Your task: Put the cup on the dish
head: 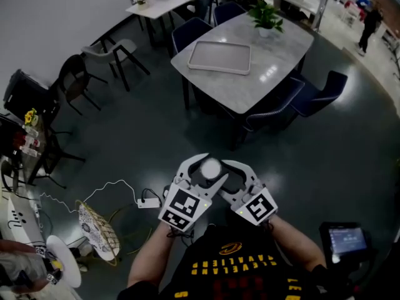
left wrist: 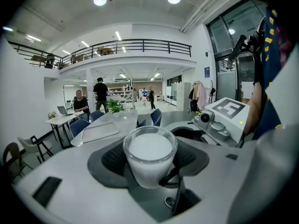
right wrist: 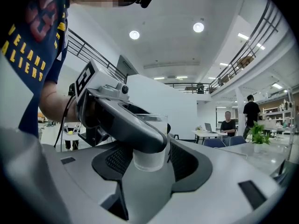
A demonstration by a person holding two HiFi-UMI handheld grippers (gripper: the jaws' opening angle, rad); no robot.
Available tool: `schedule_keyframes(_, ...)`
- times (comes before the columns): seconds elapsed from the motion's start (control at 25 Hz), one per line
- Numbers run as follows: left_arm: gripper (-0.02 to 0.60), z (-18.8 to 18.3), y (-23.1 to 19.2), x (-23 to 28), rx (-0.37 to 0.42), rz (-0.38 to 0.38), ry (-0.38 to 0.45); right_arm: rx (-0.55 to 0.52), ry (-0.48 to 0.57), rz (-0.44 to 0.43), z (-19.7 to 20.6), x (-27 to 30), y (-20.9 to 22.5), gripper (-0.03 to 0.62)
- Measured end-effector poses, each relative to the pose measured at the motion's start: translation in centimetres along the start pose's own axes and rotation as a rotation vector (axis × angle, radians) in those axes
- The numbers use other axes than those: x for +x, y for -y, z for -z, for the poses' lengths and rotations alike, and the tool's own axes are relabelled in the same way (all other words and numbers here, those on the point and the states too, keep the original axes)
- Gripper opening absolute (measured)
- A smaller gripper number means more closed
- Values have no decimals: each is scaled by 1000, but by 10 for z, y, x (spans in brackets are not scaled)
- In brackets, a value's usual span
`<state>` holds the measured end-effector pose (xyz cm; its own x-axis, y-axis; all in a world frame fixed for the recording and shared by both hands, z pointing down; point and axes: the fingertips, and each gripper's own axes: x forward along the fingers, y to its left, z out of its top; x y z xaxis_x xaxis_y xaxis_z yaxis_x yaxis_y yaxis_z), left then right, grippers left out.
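A clear glass cup [head: 211, 167] with white contents hangs in the air in front of me, over the dark floor. My left gripper [head: 201, 172] is shut on the cup [left wrist: 150, 154], its dark pads against the glass on both sides. My right gripper [head: 221, 172] reaches in from the opposite side with its jaws wide around the same cup [right wrist: 150, 158]; I see a narrow gap at its right pad. A left finger [right wrist: 133, 125] crosses in front and hides the other pad. A pale rectangular tray [head: 220, 57] lies on the grey table [head: 275, 55] ahead.
Blue chairs [head: 319, 95] ring the table, and a potted plant [head: 265, 17] stands at its far end. Black chairs [head: 75, 80] and a cable [head: 112, 189] are on the left. A white round stand [head: 62, 261] sits at the bottom left. People are by the far tables [left wrist: 80, 104].
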<state>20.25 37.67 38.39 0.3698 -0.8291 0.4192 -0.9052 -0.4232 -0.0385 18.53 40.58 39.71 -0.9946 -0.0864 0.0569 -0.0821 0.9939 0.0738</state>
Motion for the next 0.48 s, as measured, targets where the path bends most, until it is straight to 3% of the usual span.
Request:
schedule_keyframes(0.24,265,-28,-28,47,-6,-30,-2,-19,9,-5,-3,5,60,236)
schedule_keyframes(0.48,265,-45,-37,77,-27,-49,-11,-20,30,-29,-6,3,94,236)
